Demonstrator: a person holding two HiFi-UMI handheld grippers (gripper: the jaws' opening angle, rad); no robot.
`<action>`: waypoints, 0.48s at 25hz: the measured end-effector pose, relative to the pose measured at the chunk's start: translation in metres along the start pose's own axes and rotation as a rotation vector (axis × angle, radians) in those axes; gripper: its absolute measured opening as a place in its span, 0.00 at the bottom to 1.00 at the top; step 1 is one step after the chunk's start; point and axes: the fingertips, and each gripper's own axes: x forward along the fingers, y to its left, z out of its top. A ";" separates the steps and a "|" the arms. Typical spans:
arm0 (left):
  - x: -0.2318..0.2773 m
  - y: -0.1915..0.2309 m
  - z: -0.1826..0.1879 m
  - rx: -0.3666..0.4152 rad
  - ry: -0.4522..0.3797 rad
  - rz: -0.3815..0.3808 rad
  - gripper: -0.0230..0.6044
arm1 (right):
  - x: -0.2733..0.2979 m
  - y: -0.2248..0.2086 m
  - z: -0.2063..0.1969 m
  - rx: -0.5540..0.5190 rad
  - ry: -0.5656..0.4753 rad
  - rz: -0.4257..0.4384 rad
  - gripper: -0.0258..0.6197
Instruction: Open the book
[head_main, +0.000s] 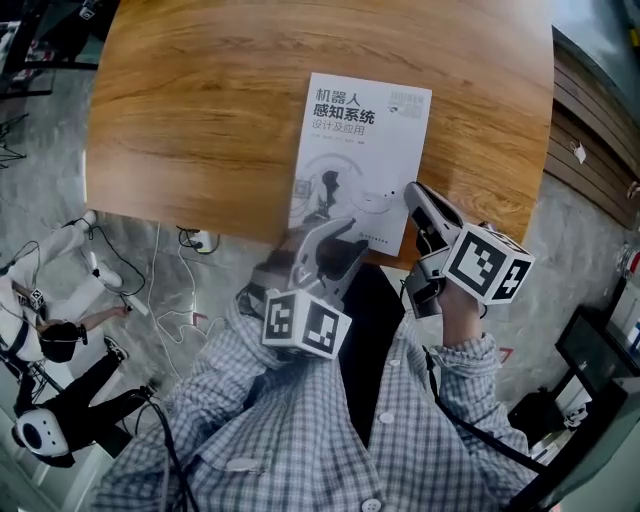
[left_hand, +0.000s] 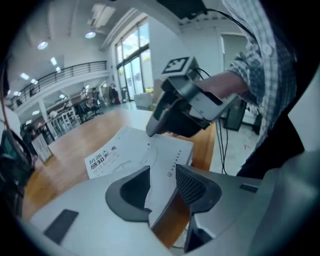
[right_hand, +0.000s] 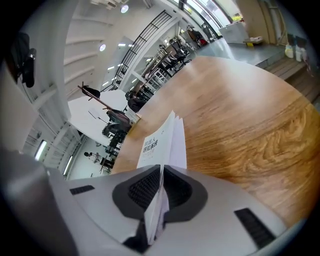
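A white paperback book (head_main: 360, 150) with a Chinese title lies on the round wooden table (head_main: 200, 120), its near end at the table's front edge. My right gripper (head_main: 412, 190) is shut on the near right corner of the book's cover, and in the right gripper view the cover and a few pages (right_hand: 167, 140) stand up on edge between the closed pads of the gripper (right_hand: 161, 172). My left gripper (head_main: 335, 250) is at the book's near left corner. Its jaws stand open, and the book's corner (left_hand: 160, 170) lies loosely between them. The right gripper (left_hand: 152, 131) shows just beyond it.
The table's front edge runs just under both grippers. Below it are grey floor, white cables and a power strip (head_main: 200, 240). A white and black machine (head_main: 40, 340) lies on the floor at the left. A slatted wooden wall (head_main: 590, 130) stands at the right.
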 end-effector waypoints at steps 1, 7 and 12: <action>-0.001 -0.007 0.001 0.047 0.017 0.005 0.26 | -0.001 0.003 0.001 -0.003 -0.007 0.002 0.09; 0.002 -0.033 0.014 0.128 0.022 -0.004 0.32 | -0.006 0.017 0.005 0.018 -0.027 0.016 0.09; 0.012 -0.024 0.035 0.102 -0.022 0.104 0.34 | -0.007 0.033 0.008 0.028 -0.035 0.055 0.07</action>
